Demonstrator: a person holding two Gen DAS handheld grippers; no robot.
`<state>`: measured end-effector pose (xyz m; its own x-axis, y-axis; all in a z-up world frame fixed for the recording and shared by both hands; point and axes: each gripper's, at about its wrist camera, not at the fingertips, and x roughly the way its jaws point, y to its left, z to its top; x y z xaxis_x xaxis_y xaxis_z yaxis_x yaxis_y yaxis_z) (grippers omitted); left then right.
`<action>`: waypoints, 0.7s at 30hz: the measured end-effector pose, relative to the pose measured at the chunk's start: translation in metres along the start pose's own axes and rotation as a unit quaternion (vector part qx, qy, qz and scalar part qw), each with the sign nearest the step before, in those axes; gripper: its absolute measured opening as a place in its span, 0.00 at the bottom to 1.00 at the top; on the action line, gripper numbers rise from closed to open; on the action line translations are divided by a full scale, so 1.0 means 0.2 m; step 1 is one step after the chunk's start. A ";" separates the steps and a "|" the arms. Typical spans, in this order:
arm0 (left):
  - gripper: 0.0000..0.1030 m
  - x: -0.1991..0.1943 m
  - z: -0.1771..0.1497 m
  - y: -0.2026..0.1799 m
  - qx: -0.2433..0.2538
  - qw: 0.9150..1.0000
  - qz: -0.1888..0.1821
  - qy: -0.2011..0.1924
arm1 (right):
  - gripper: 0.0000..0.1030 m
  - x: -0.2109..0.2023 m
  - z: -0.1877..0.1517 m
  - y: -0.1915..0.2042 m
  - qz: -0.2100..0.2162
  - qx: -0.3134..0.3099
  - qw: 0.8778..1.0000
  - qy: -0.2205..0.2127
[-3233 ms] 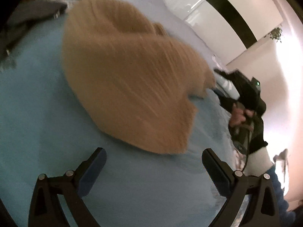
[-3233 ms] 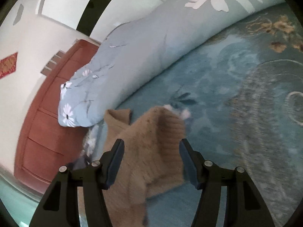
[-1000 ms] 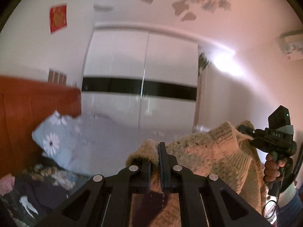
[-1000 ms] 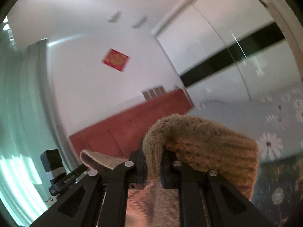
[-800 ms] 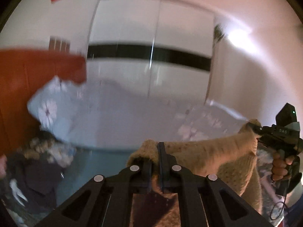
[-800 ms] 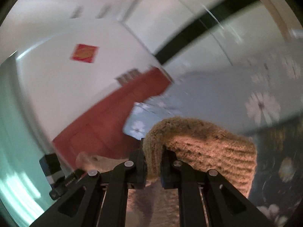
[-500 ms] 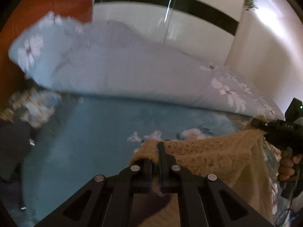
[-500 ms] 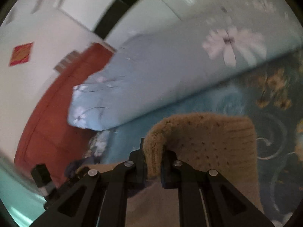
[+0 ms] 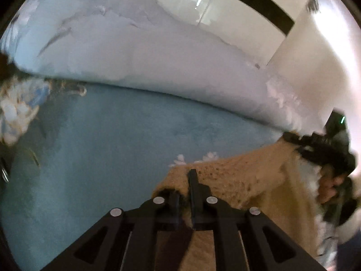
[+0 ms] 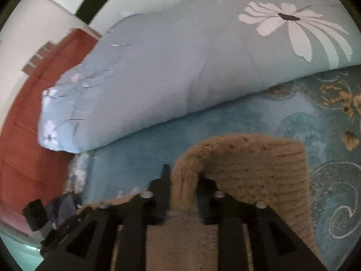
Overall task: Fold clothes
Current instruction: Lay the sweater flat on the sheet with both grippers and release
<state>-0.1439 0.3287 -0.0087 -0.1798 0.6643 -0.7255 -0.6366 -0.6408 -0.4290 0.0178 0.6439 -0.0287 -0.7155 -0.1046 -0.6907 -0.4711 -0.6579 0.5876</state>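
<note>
A tan knitted sweater [image 9: 243,180] hangs stretched between both grippers above a blue bedspread [image 9: 101,140]. My left gripper [image 9: 183,189] is shut on one edge of the knit, which bunches over its fingers. In the right wrist view the sweater [image 10: 248,158] folds over my right gripper [image 10: 183,176], which is shut on a thick roll of it. The right gripper [image 9: 315,144] also shows at the right of the left wrist view, held by a hand [image 9: 329,185]. The sweater's lower part is hidden below both views.
A long rolled pale-blue quilt with white flowers [image 10: 169,72] lies across the bed behind the sweater. A red-brown headboard [image 10: 24,117] stands at the left. Crumpled clothes [image 9: 18,103] lie at the bed's left side. White wardrobe doors with a black band [image 9: 248,6] stand beyond.
Both grippers, shut on the sweater, have tilted and come down from pointing at the wall and ceiling toward the bed. Earlier still, both were open and the sweater lay on the bedspread.
</note>
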 end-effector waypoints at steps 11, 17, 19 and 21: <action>0.56 -0.10 0.08 0.07 -0.115 0.991 -0.062 -0.011 | 0.60 -0.44 -0.21 -0.17 0.062 -0.038 0.996 -0.049; 0.56 0.02 -0.03 -0.08 -0.002 0.997 0.053 0.062 | 0.60 -0.53 -0.28 -0.33 0.015 -0.037 0.998 -0.040; 0.56 0.08 -0.10 -0.06 -0.011 0.996 0.047 0.080 | 0.60 -0.50 -0.29 -0.41 0.010 -0.010 0.999 -0.034; 0.56 0.14 -0.18 -0.05 -0.020 0.994 0.040 0.098 | 0.60 -0.47 -0.30 -0.48 0.006 0.015 0.999 -0.029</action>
<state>-0.1160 0.3392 -0.0435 -0.0768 0.5247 -0.8478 -0.5957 -0.7060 -0.3830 0.1602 0.6721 -0.0447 -0.7490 -0.0688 -0.6590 -0.4772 -0.6340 0.6085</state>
